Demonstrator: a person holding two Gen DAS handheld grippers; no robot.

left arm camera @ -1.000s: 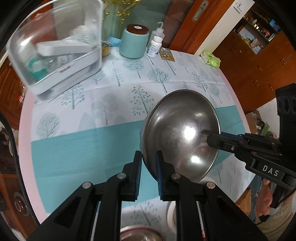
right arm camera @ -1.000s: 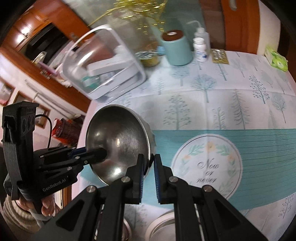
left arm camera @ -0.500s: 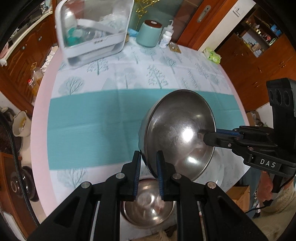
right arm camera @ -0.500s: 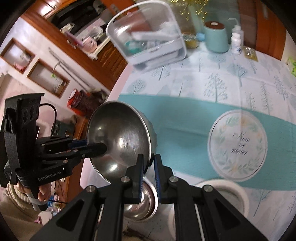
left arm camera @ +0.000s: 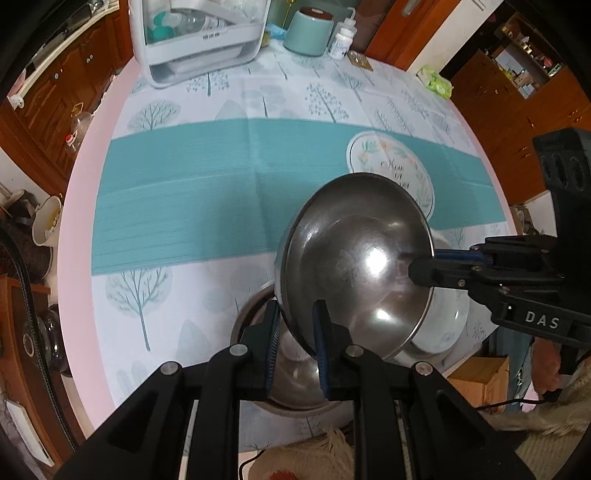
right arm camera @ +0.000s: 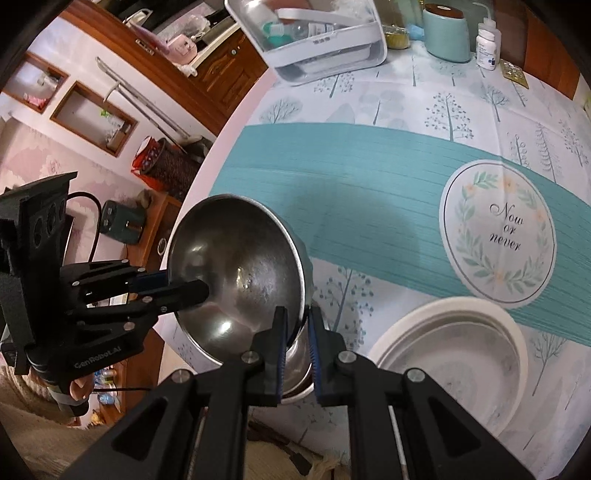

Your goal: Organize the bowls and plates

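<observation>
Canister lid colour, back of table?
Dark brown, on the mint-green canister; left wrist view shows it best.

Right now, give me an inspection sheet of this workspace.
Surface: round table under a teal tree-print cloth.
Job's things: steel bowl held tilted above a second steel bowl; white plate beside it.
Clutter: white rack, teal canister, white bottle.
Grippers: left tool and right tool both clamp the held bowl's rim.
Cables: black lead on the left tool.
Surroundings: wooden cabinets.
</observation>
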